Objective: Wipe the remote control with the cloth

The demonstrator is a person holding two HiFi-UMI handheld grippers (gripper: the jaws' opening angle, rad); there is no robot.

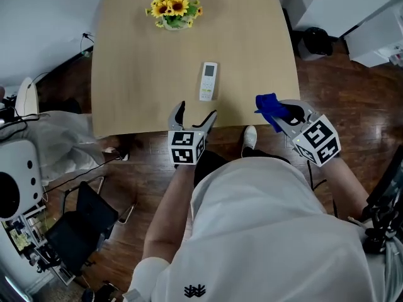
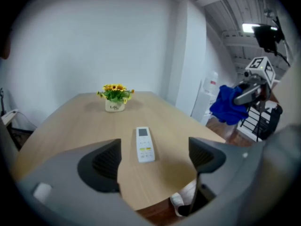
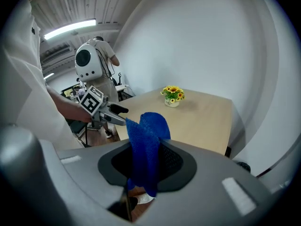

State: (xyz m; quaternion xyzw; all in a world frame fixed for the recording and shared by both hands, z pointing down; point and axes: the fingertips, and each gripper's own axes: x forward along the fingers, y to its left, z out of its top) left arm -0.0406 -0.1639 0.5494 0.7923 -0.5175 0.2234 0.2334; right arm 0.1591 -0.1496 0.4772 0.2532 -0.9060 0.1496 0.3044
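A white remote control (image 1: 208,80) lies on the wooden table (image 1: 132,74), buttons up; the left gripper view shows the remote (image 2: 144,144) just ahead between the jaws. My left gripper (image 1: 193,115) hovers at the table's near edge, short of the remote, open with nothing between its fingers. A blue cloth (image 1: 270,109) is pinched in my right gripper (image 1: 277,113), which hangs off the table's near right corner. The right gripper view shows the cloth (image 3: 146,147) standing up out of the shut jaws.
A small white pot of sunflowers (image 1: 174,9) stands at the table's far side. A white shoe (image 1: 249,138) rests on the dark wood floor under the near edge. A white robot (image 1: 16,181) and black chair (image 1: 82,222) stand left, a black bin (image 1: 315,41) right.
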